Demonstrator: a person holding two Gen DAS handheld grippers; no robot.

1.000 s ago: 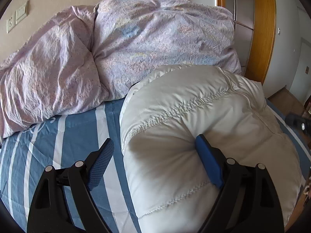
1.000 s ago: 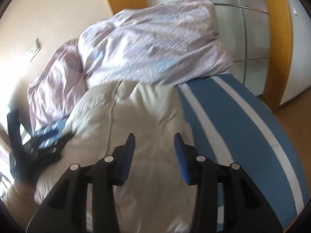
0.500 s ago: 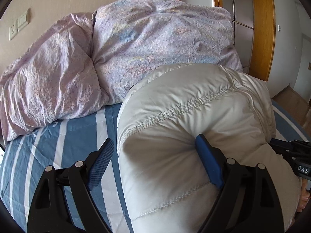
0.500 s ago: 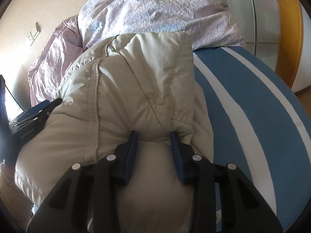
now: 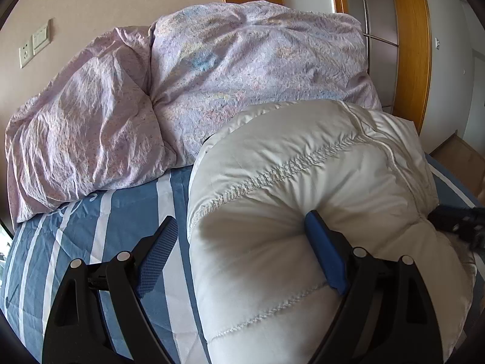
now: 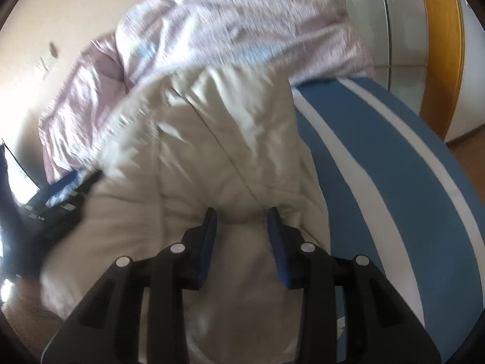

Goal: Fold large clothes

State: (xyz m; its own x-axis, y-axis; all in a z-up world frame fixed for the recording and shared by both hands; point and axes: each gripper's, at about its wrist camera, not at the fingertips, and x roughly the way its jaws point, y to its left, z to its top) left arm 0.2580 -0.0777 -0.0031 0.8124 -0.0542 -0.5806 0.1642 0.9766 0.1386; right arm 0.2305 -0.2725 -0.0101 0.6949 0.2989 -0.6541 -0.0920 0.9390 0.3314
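Note:
A puffy white quilted jacket (image 5: 303,182) lies bunched on the blue-and-white striped bed (image 5: 91,227). My left gripper (image 5: 239,221) is open wide at the jacket's left edge. Its right pad (image 5: 324,254) digs into the padding, while its left pad (image 5: 157,251) hangs free over the sheet. In the right wrist view, which is blurred, the right gripper (image 6: 242,215) is shut on a bulging fold of the jacket (image 6: 212,136). The left gripper (image 6: 51,200) shows as a dark shape at the jacket's far left, and the right gripper (image 5: 460,224) appears at the jacket's right edge.
A crumpled lilac duvet (image 5: 212,75) is piled at the head of the bed, right behind the jacket. A beige wall with sockets (image 5: 33,45) stands to the left. Wooden door frames (image 5: 412,45) and a glass door are on the right. Striped sheet (image 6: 394,166) stretches right of the jacket.
The right gripper came down onto the jacket and its jaws narrowed around a fold; its view is now blurred. The left gripper stayed where it was, still wide.

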